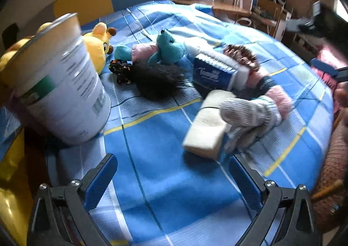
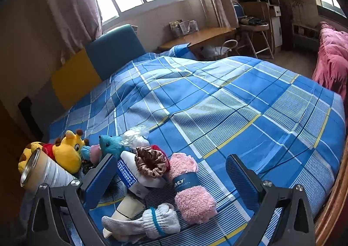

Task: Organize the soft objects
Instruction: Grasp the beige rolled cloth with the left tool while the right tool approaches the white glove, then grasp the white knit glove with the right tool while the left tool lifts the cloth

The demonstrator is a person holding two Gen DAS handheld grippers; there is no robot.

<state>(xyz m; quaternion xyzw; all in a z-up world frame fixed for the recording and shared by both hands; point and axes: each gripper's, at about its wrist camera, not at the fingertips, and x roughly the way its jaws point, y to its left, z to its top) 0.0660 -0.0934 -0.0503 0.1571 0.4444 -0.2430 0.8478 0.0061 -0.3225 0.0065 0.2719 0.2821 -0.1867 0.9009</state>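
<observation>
Soft things lie in a heap on the blue plaid cloth [image 1: 165,180]. A cream sponge [image 1: 206,128] lies nearest my left gripper [image 1: 171,163], which stands open and empty just short of it. A white knit glove [image 1: 250,115] rests on the sponge. Behind are a blue tissue pack [image 1: 213,72], a pink fluffy cloth roll [image 1: 280,96], a teal plush [image 1: 169,48], a yellow giraffe plush [image 1: 100,46] and a black furry item [image 1: 156,80]. My right gripper [image 2: 171,165] hangs open above the pink cloth roll [image 2: 191,189], brown scrunchie [image 2: 152,163] and glove [image 2: 156,220].
A tilted white tin can [image 1: 63,89] stands at the left of the heap, also seen as the can [image 2: 43,172] in the right wrist view. A blue and yellow chair back [image 2: 113,50] is behind the table. A wooden table rim [image 2: 335,198] runs on the right; a pink blanket [image 2: 332,59] lies beyond.
</observation>
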